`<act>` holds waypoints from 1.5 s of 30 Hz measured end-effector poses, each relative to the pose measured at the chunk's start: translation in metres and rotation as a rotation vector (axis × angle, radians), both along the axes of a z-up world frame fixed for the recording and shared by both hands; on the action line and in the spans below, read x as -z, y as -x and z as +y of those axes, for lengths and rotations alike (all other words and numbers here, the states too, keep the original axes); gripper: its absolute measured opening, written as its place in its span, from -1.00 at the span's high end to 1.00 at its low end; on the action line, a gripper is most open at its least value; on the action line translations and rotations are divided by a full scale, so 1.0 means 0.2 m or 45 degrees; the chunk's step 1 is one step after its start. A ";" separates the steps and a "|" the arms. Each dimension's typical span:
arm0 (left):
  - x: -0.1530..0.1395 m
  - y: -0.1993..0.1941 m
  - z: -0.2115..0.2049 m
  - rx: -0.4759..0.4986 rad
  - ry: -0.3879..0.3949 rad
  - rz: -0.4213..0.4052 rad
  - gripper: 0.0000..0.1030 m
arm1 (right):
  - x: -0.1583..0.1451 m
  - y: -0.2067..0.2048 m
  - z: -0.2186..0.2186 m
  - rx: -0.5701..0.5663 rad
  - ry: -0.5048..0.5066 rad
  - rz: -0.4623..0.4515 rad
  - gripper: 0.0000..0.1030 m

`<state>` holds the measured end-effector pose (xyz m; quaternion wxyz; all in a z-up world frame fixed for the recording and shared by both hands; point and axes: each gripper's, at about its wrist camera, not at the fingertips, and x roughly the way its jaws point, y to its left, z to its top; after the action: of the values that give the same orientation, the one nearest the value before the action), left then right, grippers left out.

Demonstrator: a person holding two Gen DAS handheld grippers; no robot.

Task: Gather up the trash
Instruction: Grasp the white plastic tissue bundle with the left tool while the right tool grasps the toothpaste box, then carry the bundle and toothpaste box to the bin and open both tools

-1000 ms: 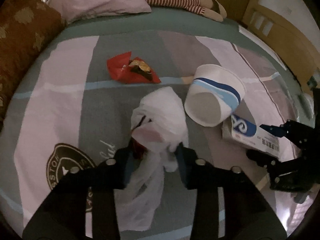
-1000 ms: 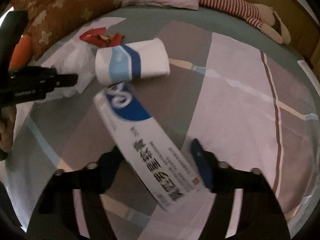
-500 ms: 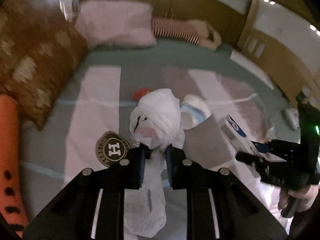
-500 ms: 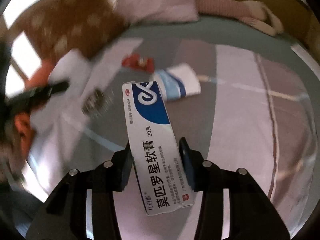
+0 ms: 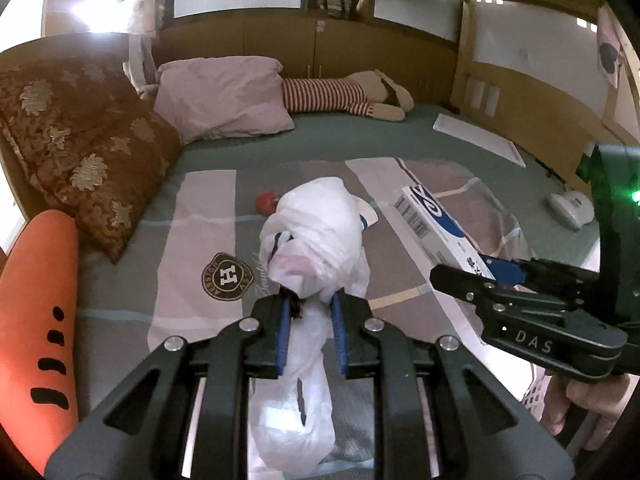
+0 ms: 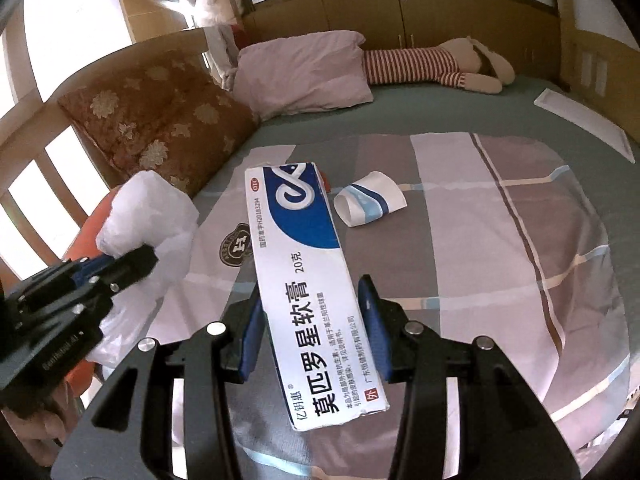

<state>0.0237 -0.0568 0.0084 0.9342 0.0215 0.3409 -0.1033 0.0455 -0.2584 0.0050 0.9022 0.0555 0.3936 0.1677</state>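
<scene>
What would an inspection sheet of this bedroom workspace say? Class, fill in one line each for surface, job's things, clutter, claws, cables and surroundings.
Surface: bed with a patchwork cover.
Job's things: white plastic bag and ointment box both lifted off the bed; paper cup lying on its side on the cover; red wrapper beyond the bag.
Clutter: brown patterned cushion, pink pillow, striped plush toy, orange bolster.
Claws: left claw shut on the bag; right claw shut on the box.
Cables: nothing seen.
Surroundings: wooden cabinets behind the bed.
</scene>
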 end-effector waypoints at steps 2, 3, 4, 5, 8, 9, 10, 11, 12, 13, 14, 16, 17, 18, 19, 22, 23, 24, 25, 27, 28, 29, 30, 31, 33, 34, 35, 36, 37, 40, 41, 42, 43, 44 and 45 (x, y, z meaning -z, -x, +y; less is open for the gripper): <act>0.02 -0.01 0.01 -0.005 0.007 0.014 0.64 | 0.01 0.00 0.00 0.006 -0.002 0.007 0.12; 0.02 -0.01 0.02 -0.006 0.014 0.019 0.64 | 0.01 -0.01 0.00 0.005 -0.001 0.010 0.12; 0.03 -0.02 0.02 -0.008 0.020 0.024 0.64 | 0.01 -0.01 0.00 0.005 0.000 0.013 0.12; 0.03 -0.02 0.03 -0.009 0.019 0.024 0.64 | 0.02 -0.01 0.00 0.006 0.003 0.014 0.12; 0.02 -0.03 0.04 -0.008 0.017 0.018 0.64 | 0.02 -0.01 -0.01 0.008 0.008 0.016 0.12; 0.02 -0.03 0.04 -0.008 0.018 0.018 0.64 | 0.02 -0.01 -0.01 0.012 0.006 0.017 0.12; 0.02 -0.02 0.04 -0.007 0.019 0.020 0.64 | 0.02 -0.01 -0.02 0.013 0.003 0.017 0.12; 0.02 -0.02 0.04 -0.008 0.019 0.020 0.64 | 0.03 -0.01 -0.02 0.014 0.002 0.016 0.12; 0.02 -0.02 0.04 -0.008 0.020 0.020 0.64 | 0.03 -0.01 -0.02 0.016 0.002 0.016 0.12; 0.02 -0.02 0.04 -0.009 0.018 0.020 0.64 | 0.03 -0.01 -0.02 0.015 0.002 0.017 0.12; 0.03 -0.02 0.04 -0.008 0.017 0.021 0.64 | 0.03 -0.01 -0.01 0.013 0.005 0.017 0.12; 0.02 -0.02 0.03 -0.007 0.014 0.023 0.64 | 0.03 -0.01 -0.01 0.009 0.010 0.017 0.12; 0.02 -0.01 0.03 -0.006 0.012 0.023 0.64 | 0.03 -0.01 -0.01 0.007 0.011 0.018 0.12; 0.02 -0.02 0.03 -0.007 0.014 0.023 0.63 | 0.03 -0.01 -0.01 0.006 0.012 0.018 0.12; 0.02 -0.01 0.03 -0.008 0.014 0.024 0.63 | 0.03 -0.01 -0.01 0.006 0.011 0.018 0.12; 0.03 -0.02 0.03 -0.008 0.015 0.026 0.63 | 0.03 -0.01 -0.01 0.008 0.012 0.017 0.12; 0.03 -0.02 0.03 -0.006 0.016 0.029 0.63 | 0.03 -0.01 -0.02 0.011 0.010 0.015 0.12; 0.03 -0.02 0.02 -0.003 0.015 0.031 0.63 | 0.03 -0.01 -0.01 0.014 0.009 0.012 0.12; 0.04 -0.02 0.02 0.000 0.015 0.033 0.63 | 0.01 0.00 -0.03 0.021 0.009 0.002 0.12; 0.04 -0.02 0.01 0.015 0.024 0.036 0.64 | -0.02 0.04 -0.08 0.056 -0.009 -0.031 0.12; 0.04 -0.02 0.01 0.031 0.033 0.036 0.63 | -0.05 0.08 -0.13 0.084 -0.042 -0.055 0.12; 0.04 -0.02 0.00 0.044 0.038 0.035 0.64 | -0.08 0.13 -0.18 0.102 -0.064 -0.076 0.12; 0.04 -0.01 -0.01 0.060 0.043 0.032 0.63 | -0.11 0.19 -0.24 0.132 -0.083 -0.101 0.12; 0.03 0.00 -0.03 0.080 0.051 0.028 0.64 | -0.13 0.27 -0.32 0.171 -0.093 -0.124 0.12; 0.02 0.01 -0.06 0.120 0.060 0.020 0.64 | -0.16 0.44 -0.47 0.243 -0.083 -0.161 0.12; 0.02 0.02 -0.09 0.141 0.061 0.013 0.64 | -0.16 0.52 -0.55 0.287 -0.067 -0.172 0.12; 0.02 0.03 -0.11 0.157 0.062 0.011 0.64 | -0.16 0.63 -0.65 0.347 -0.047 -0.179 0.12; 0.02 0.03 -0.14 0.181 0.064 0.011 0.64 | -0.16 0.72 -0.74 0.408 -0.028 -0.180 0.12; 0.02 0.03 -0.18 0.210 0.063 0.013 0.64 | -0.14 0.83 -0.85 0.481 0.001 -0.169 0.12; 0.02 0.04 -0.29 0.294 0.074 0.022 0.64 | -0.04 1.05 -1.08 0.622 0.059 -0.098 0.12; 0.01 0.05 -0.33 0.323 0.090 0.036 0.64 | 0.01 1.12 -1.15 0.665 0.073 -0.065 0.11; 0.01 0.08 -0.41 0.381 0.119 0.061 0.64 | 0.07 1.18 -1.22 0.712 0.081 -0.035 0.05; 0.00 0.10 -0.46 0.418 0.125 0.068 0.64 | 0.12 1.22 -1.27 0.752 0.083 -0.002 -0.07; -0.01 0.14 -0.55 0.474 0.117 0.066 0.64 | 0.16 1.27 -1.33 0.789 0.066 0.031 -0.34; -0.02 0.19 -0.64 0.525 0.102 0.061 0.64 | 0.19 1.32 -1.38 0.830 0.038 0.039 -0.40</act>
<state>-0.0142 -0.1854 0.0125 0.8850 0.0512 0.3469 -0.3064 -0.2180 -0.5345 -0.0331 0.9031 0.1677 0.3711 -0.1366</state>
